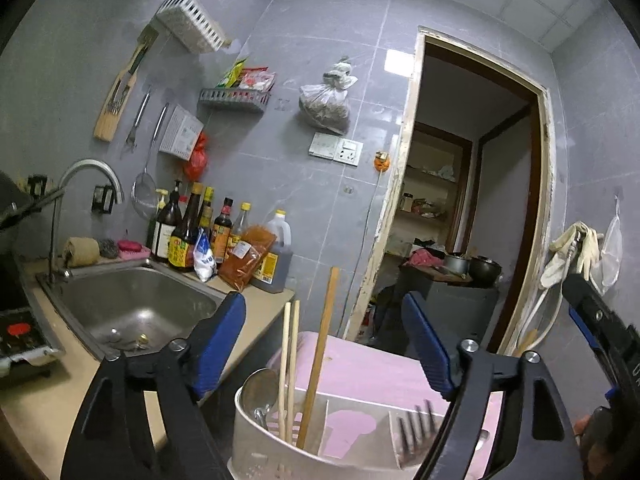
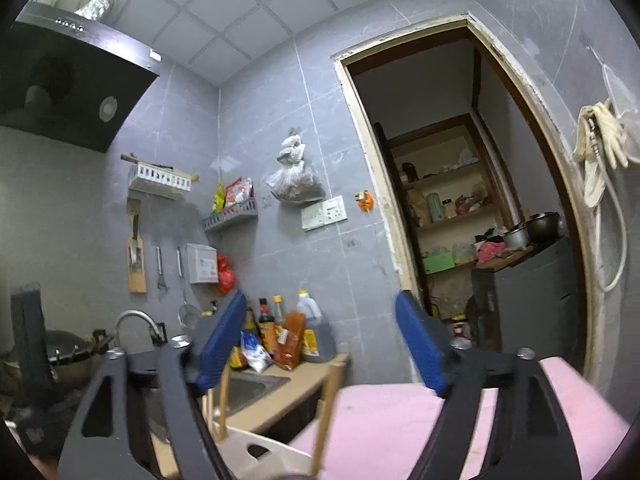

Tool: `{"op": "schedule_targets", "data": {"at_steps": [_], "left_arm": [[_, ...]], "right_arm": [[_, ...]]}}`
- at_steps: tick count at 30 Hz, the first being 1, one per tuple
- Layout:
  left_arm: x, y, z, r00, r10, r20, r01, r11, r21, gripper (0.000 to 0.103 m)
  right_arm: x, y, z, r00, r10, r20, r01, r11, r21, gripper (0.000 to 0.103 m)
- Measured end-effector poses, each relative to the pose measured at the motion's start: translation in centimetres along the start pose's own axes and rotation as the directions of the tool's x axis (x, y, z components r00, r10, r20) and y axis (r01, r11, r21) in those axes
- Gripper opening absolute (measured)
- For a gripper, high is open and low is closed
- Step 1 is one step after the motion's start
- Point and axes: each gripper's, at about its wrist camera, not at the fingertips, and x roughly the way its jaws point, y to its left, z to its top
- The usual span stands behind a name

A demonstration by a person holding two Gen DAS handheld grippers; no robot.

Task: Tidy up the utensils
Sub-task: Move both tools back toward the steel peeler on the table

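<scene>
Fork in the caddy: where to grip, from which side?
Probably from above, on the neck just below the tines. The fork stands tines-up in the right compartment of the white utensil holder, its handle hidden inside, so only the top is reachable. It's blurred and partly behind the left gripper, whose jaws stand open and empty.

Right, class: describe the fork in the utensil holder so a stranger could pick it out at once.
Find the pink board beside the sink; the white holder stands in front of it. The fork sits alone in the holder's right compartment. It is the only dark metal, pronged piece; the chopsticks and spoon stand at the left.
</scene>
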Motion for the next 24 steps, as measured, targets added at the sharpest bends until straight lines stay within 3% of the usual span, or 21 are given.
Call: {"op": "schedule_targets", "data": {"at_steps": [7, 12, 15, 19, 24], "left_arm": [[-2.6, -3.1, -0.9, 0.998, -0.042, -0.044, 0.046, 0.995, 0.093, 0.078], [-3.2, -5.5, -3.0, 0.978, -0.141, -0.154, 0.159, 0.981, 0.111, 0.078], [-3.4, -7.2, -4.3, 0.956, -0.194, -0.220, 0.224, 0.967, 0.122, 0.078], [-2.9, -9.5, -6.4, 0.911, -0.252, -0.328, 0.307, 0.943, 0.131, 0.078], [-1.6, -11.7, -9.3, 0.833, -0.288, -0.473, 0.382, 0.917, 0.114, 0.078]], "right_arm": [[-3.2, -3.7, 1.7, 0.991, -0.053, -0.124, 0.052, 0.999, -0.007, 0.099], [-6.4, -6.8, 2.3, 0.976, -0.112, -0.186, 0.110, 0.994, -0.020, 0.103], [-8.4, -8.4, 2.2, 0.961, -0.157, -0.226, 0.150, 0.987, -0.049, 0.103], [-10.5, -10.4, 1.4, 0.932, -0.214, -0.292, 0.199, 0.977, -0.082, 0.103], [-12.6, -12.5, -0.8, 0.861, -0.267, -0.434, 0.230, 0.963, -0.138, 0.103]]}}
